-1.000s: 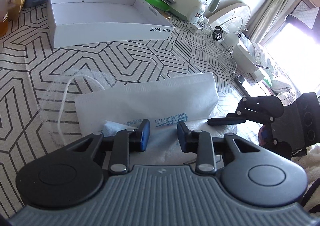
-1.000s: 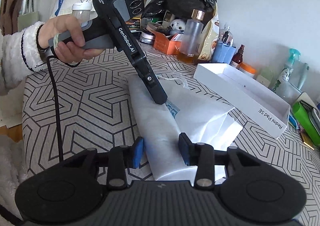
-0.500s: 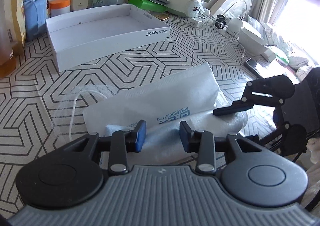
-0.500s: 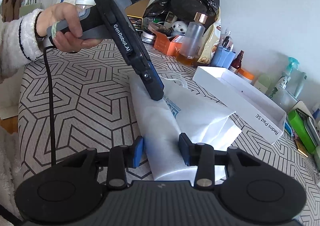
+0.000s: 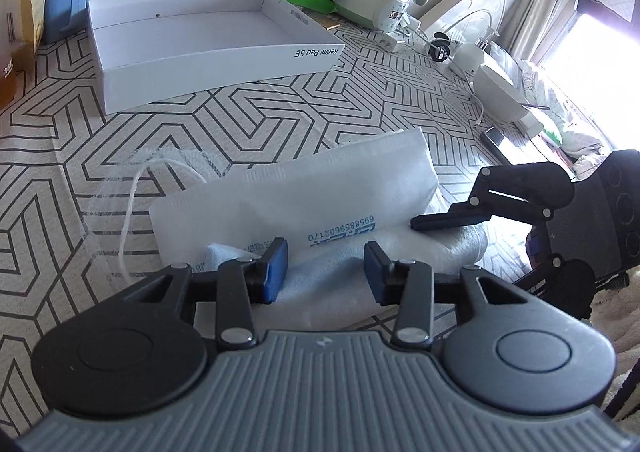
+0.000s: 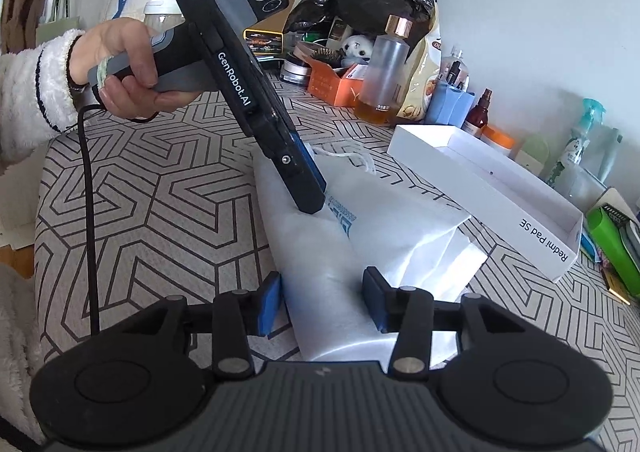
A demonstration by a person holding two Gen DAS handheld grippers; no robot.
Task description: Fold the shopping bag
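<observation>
While the patterned table (image 5: pixel 280 124) fills both views, we see the white shopping bag (image 5: pixel 320 192) lying near its front edge, ahead of the open white box (image 5: pixel 208 52) that sits toward the cluttered back edge. The bag lies as a long strip, one long side turned over onto the other so the blue print runs along the overlap, and at its right end several stepped layers show. We judge that at least one lengthwise fold is in place. Whether the strip is to be folded shorter, or is being pressed flat at the close, we cannot settle. Its string handle (image 5: pixel 132 192) trails loose on the table off the bag's left end, outside the fold.

Our left gripper (image 5: pixel 326 272) hovers over the bag's near edge with its jaws spread and nothing between them; in the right wrist view its tip points down at the printed seam, and contact is unclear there. Our right gripper (image 6: pixel 320 300) likewise stands released, its blue pads either side of the strip's right end without closing on it.

The bag's near edge is hidden under both gripper bodies, the small print is hard to read, and window glare washes out the table's right edge.
</observation>
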